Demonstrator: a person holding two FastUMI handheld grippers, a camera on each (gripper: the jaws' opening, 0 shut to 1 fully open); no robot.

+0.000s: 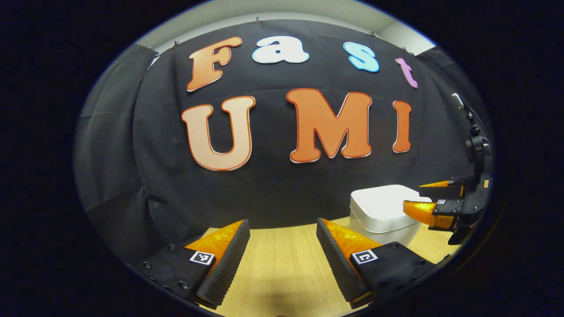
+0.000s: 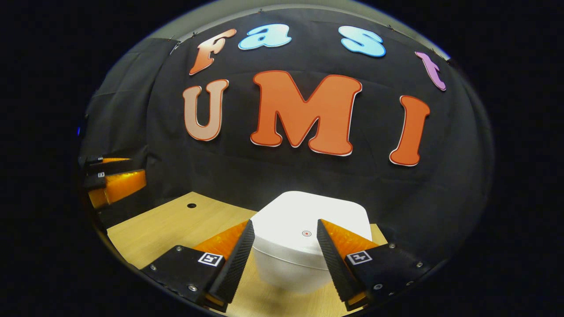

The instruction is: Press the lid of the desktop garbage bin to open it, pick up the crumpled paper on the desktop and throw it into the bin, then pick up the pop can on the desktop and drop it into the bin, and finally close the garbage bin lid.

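The white desktop bin (image 2: 304, 264) stands on the wooden table with its lid (image 2: 308, 211) down; a small red dot (image 2: 306, 233) marks the lid. My right gripper (image 2: 285, 222) hovers open just above the lid's near edge, one finger on each side of it, not touching. In the left gripper view the bin (image 1: 379, 211) sits at the right, with the right gripper (image 1: 413, 195) open over its lid. My left gripper (image 1: 282, 224) is open above bare table, left of the bin, holding nothing. It appears at the far left of the right gripper view (image 2: 136, 168).
The light wooden table (image 1: 282, 268) runs back to the black cloth wall just behind the bin. A small round hole (image 2: 191, 205) sits in the tabletop to the bin's left.
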